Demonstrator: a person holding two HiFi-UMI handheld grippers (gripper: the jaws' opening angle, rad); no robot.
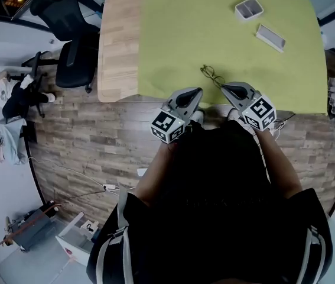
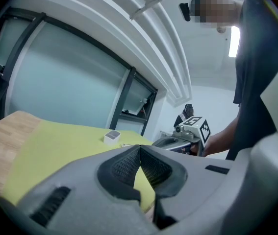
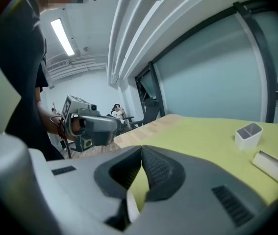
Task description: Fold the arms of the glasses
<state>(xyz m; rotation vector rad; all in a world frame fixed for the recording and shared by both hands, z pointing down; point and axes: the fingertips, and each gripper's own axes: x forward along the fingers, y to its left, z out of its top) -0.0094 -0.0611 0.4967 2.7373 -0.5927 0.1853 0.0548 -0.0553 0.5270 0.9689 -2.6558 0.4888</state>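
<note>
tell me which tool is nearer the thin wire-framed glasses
Right. The right tool has its tip almost at the near end of the thin wire-framed glasses; the left tool sits apart, toward their left.

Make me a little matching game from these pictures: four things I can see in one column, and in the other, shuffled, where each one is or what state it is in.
Things:
1. glasses
2. white open box
3. office chair
4. left gripper

Places or states:
A. on the floor, beside the wooden table
B. jaws together, nothing between them
C. on the far part of the green mat
D. at the near edge of the green mat, by the tip of the right gripper

Pairs: 1-D, 2-C, 3-A, 4-B.
</note>
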